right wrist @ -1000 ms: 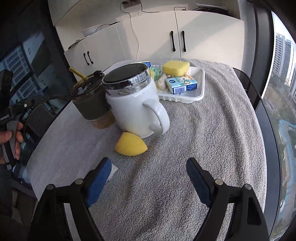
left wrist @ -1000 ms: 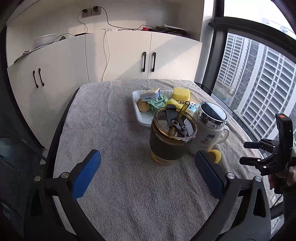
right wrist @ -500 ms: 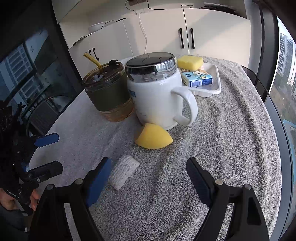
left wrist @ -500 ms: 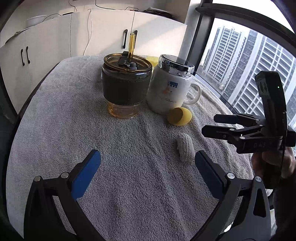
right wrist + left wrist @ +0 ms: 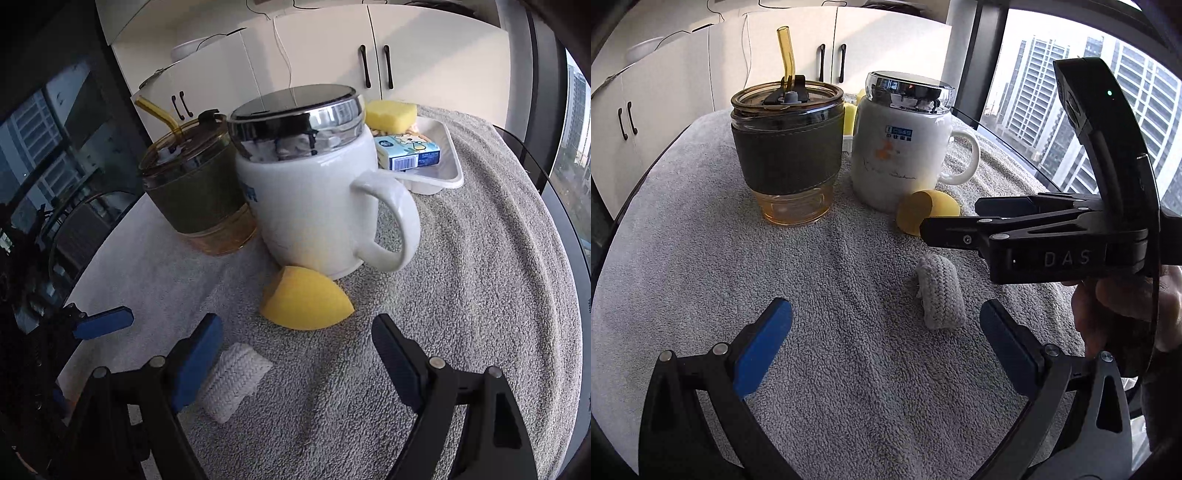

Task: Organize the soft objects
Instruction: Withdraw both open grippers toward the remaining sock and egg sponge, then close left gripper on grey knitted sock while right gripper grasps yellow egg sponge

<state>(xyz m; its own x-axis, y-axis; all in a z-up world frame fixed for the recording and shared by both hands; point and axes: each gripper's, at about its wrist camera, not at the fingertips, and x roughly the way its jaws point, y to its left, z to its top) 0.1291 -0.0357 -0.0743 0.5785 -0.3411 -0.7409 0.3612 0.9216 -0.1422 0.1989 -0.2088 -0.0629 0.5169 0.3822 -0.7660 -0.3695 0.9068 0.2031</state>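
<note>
Left tongs [image 5: 885, 349], seen from the left wrist, stand wide apart and hold nothing; both blue pads hang over the grey towel-covered bench [image 5: 701, 266]. A white knitted roll [image 5: 940, 295] lies on the towel just inside the right-hand pad, not touching it, its long axis running away from the tongs and leaning slightly left. Further ahead a yellow teardrop sponge [image 5: 925, 214] rests against the foot of the white mug [image 5: 899, 147], flat cut face turned toward the camera. Left of the mug stands the amber tumbler [image 5: 786, 147]. Right tongs [image 5: 947, 229] reach in from the right, above the roll, fingers over the sponge.

Right tongs [image 5: 297, 352], seen from the right wrist, are likewise wide and empty. The sponge [image 5: 304, 302] lies between and just ahead of the pads, tip pointing right. The knitted roll [image 5: 236, 380] sits beside the left-hand pad, long axis diagonal. Beyond the mug [image 5: 314, 192], a white tray [image 5: 448, 166] holds a yellow block sponge [image 5: 389, 114] and a blue carton [image 5: 408, 153].
</note>
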